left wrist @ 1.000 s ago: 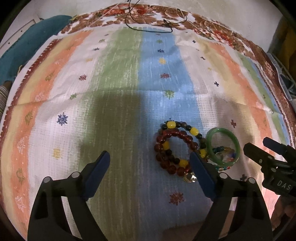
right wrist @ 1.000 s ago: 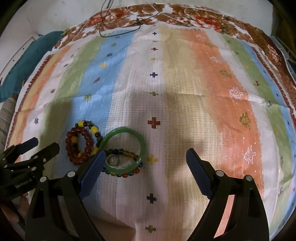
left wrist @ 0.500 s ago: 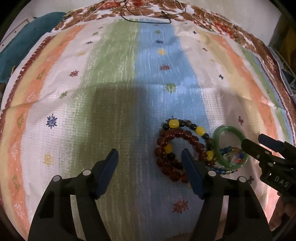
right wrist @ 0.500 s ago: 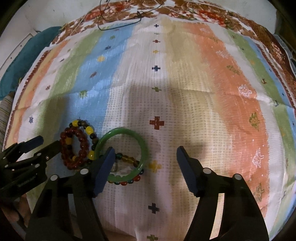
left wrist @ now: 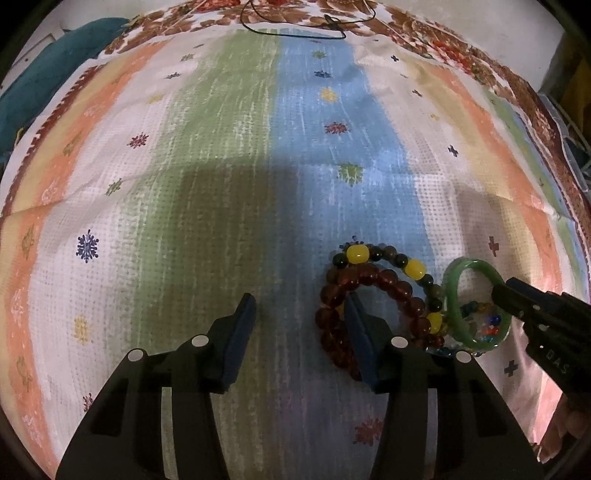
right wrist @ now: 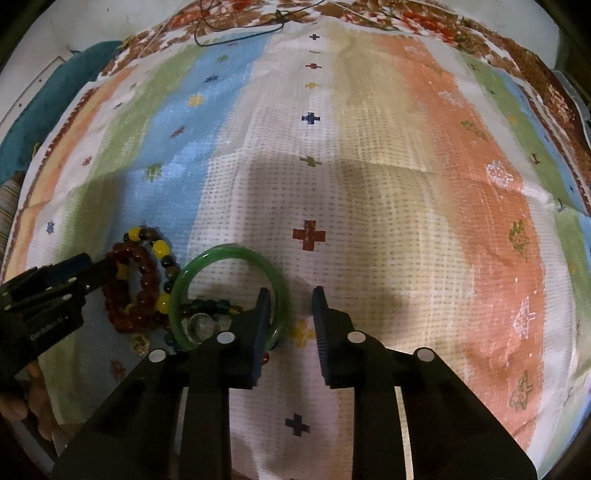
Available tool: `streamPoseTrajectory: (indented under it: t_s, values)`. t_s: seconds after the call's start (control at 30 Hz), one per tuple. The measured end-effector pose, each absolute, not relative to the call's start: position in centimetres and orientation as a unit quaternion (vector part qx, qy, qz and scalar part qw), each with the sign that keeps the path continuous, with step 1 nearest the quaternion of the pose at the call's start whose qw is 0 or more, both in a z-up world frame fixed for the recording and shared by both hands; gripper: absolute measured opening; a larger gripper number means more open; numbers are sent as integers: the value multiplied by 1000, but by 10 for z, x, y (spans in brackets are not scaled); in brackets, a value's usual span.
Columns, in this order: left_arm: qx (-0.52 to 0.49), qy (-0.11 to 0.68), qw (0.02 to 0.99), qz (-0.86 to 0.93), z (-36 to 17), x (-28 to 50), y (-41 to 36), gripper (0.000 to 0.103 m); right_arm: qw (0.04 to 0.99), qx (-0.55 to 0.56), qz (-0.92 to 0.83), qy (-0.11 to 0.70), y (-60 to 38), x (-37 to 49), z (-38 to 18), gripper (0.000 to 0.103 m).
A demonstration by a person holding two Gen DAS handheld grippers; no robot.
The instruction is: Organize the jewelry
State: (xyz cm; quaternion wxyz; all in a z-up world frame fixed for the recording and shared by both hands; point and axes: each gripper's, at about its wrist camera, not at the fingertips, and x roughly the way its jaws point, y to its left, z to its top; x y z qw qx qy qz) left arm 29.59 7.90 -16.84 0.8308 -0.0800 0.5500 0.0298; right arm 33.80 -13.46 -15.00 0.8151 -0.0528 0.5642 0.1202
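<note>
green bangle (right wrist: pixel 229 258) tilted (near rim raised), R hand-held gripper (right wrist: pixel 290 301) straddling rim, unclenched, L hand-held gripper (left wrist: pixel 299 310) unclenched

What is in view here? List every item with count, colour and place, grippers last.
green bangle: 1, green, right of the bead pile, rim between the right gripper's fingers
red bead bracelet: 1, dark red, left of the bangle
yellow-and-dark bead bracelet: 1, overlapping the red one
multicolour bead bracelet: 1, partly under the bangle
black cord: 1, far edge
striped cloth: 1, pastel, underneath
left gripper: open
right gripper: open
</note>
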Motion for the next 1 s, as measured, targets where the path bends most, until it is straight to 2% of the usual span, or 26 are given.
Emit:
streamPoseTrajectory:
  t_s: [0.17,0.3,0.43,1.0]
  values:
    - [-61,545,836,23,-167,295,72,34,815,-52,120,565,-137,339,-152,14]
    - [-44,544,838,7,-167,294,65,13,816,-60,119,562,-135,338,-151,11]
    - [-16,549,836,-5,-167,295,55,12,817,-59,119,561,-136,337,-150,9]
    - [-48,528,847,-30,-127,270,54,12,827,-71,142,539,-131,317,-123,8]
